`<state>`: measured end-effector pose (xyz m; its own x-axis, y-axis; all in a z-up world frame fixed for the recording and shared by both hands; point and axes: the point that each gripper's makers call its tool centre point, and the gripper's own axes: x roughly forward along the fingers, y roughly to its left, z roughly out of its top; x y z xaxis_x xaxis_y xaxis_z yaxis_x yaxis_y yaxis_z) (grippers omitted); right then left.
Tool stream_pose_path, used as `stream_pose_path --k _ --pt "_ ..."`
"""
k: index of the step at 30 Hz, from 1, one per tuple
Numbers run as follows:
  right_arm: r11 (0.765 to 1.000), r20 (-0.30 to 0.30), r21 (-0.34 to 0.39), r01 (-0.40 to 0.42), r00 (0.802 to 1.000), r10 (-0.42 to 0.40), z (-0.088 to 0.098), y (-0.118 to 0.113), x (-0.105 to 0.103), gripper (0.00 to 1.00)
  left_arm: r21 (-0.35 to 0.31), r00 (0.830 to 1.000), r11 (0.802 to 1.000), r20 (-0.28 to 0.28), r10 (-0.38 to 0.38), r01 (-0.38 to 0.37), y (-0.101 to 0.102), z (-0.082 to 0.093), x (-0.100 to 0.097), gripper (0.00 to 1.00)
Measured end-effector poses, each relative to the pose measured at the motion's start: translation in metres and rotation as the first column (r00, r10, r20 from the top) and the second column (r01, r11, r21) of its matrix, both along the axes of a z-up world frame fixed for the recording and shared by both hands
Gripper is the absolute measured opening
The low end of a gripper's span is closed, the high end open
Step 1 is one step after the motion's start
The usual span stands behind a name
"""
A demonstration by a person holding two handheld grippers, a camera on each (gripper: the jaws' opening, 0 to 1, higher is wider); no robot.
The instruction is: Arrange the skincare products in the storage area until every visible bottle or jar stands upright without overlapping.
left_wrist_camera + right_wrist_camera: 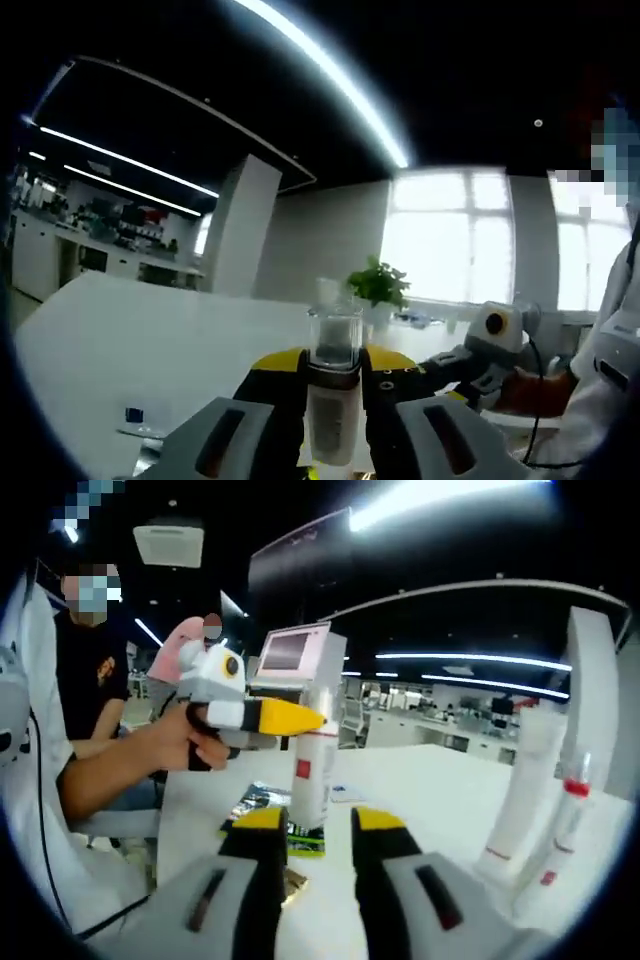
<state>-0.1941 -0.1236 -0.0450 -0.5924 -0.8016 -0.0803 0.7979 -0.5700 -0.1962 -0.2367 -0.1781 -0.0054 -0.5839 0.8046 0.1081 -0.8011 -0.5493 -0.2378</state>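
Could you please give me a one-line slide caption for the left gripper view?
Left hand-held gripper holds a clear-capped bottle upright above the white table.

Rig appearance: handheld two-finger grippers

I see grey fingers with dark recessed slots and yellow tips on both units, the left gripper [335, 420] and the right gripper [320, 825]; the white body carries a yellow nose, and the operator wears a white sleeve [610, 370].
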Motion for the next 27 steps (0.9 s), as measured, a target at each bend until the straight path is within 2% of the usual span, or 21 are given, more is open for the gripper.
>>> stream_pose_path --k 4,15,19,24,27 --pt "1.0 -0.001 -0.002 0.007 1.0 -0.007 0.002 0.012 0.004 0.24 0.004 1.0 1.0 0.004 -0.018 0.018 0.01 0.0 -0.005 0.2" --pt "0.999 -0.037 -0.018 -0.042 0.998 0.041 0.017 0.036 0.022 0.22 0.0 0.999 0.999 0.014 -0.05 0.05 0.035 -0.001 -0.016 0.2" --pt "1.0 -0.004 -0.024 0.011 1.0 -0.011 0.012 0.052 0.018 0.24 -0.006 0.998 0.998 0.017 -0.06 0.06 0.047 -0.003 -0.02 0.2" --pt "0.997 0.004 -0.04 0.067 0.998 -0.067 0.011 0.07 0.015 0.35 -0.012 0.997 0.997 0.021 -0.075 0.075 0.064 -0.005 -0.027 0.2" --pt "0.993 0.011 -0.056 0.1 0.995 -0.1 0.013 0.081 0.014 0.37 -0.016 0.996 0.996 0.022 -0.085 0.085 0.074 -0.006 -0.029 0.2"
